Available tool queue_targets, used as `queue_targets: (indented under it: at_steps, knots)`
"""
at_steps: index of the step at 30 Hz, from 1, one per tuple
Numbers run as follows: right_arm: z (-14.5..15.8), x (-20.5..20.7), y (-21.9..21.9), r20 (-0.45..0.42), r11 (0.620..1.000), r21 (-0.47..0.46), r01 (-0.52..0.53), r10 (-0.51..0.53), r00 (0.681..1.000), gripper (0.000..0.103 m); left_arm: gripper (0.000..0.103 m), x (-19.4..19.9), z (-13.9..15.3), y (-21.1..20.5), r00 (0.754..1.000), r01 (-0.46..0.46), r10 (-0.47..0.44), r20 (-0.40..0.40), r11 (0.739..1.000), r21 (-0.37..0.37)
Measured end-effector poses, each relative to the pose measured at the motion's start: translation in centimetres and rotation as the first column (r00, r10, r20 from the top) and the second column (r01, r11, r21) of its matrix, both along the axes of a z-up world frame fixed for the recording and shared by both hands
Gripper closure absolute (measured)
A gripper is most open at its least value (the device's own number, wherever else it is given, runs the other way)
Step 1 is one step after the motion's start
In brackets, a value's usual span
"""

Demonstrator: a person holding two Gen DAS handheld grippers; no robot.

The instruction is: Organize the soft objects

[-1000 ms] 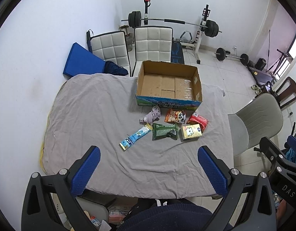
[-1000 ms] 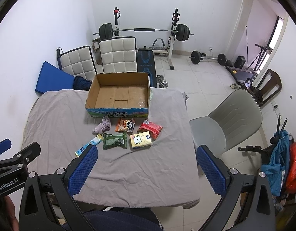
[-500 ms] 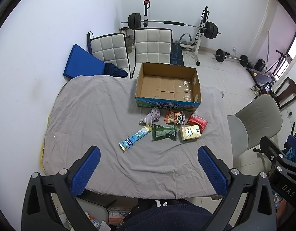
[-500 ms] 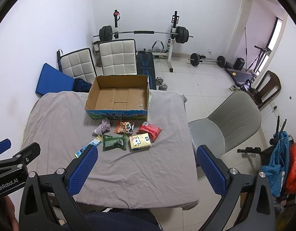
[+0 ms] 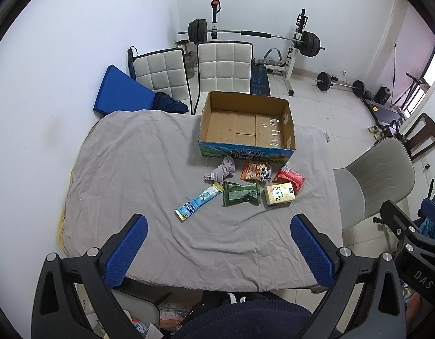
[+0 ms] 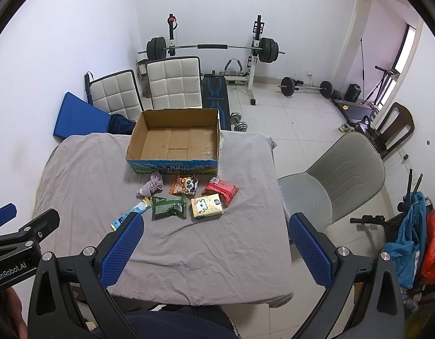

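— Cardboard box [image 5: 247, 125] on the grey sheet [image 5: 132, 175], has it moved?
— No. The packets and the crumpled sock [image 5: 221, 169] stay before it; both views drew slightly back.
— Grippers?
— Left gripper [image 5: 219, 243] and right gripper [image 6: 214, 241] stay spread wide, holding nothing.

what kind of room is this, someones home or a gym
Most likely a spare room at home used as a gym: a barbell on its bench rack by the far wall, a loose barbell on the tiled floor, and a cloth-covered table with dining chairs.
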State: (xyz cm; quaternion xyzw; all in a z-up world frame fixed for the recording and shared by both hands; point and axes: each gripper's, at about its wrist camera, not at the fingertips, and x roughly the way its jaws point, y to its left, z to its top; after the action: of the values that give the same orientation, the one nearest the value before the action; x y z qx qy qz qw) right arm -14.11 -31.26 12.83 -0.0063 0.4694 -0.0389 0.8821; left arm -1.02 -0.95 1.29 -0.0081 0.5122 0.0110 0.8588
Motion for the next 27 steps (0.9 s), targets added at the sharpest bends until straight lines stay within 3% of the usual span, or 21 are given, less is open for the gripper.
queue_targets:
  at_steps: [9, 15, 19, 22, 27]
  knots:
    - [-1.2, 1.2, -1.1, -0.027, 0.999, 0.028, 0.025, -0.024, 0.999, 0.0, 0.0, 0.8, -0.7, -0.2, 1.0, -0.005, 0.004, 0.023, 1.0, 0.015]
    - [-6.2, 5.8, -4.5, -0.11, 0.994, 0.045, 0.098, -0.092, 0.99, 0.0, 0.0, 5.9, -4.5, -0.8, 1.0, -0.012, 0.011, 0.009, 0.996, 0.083]
    - [-12.7, 10.2, -6.8, -0.23, 0.989, 0.067, 0.132, -0.113, 0.967, 0.0, 0.0, 10.4, -10.0, -1.1, 0.996, -0.009, 0.018, -0.089, 0.994, 0.11]
    - [-19.2, 13.7, -8.1, -0.367, 0.98, 0.111, 0.166, -0.115, 0.923, 0.0, 0.0, 13.2, -14.6, -0.9, 0.978, -0.038, 0.047, -0.205, 0.998, 0.046]
    - [-29.5, 19.0, -9.4, -0.514, 0.95, 0.164, 0.265, -0.147, 0.845, 0.0, 0.001, 17.3, -23.8, -0.3, 0.903, -0.176, 0.139, -0.408, 0.983, -0.053]
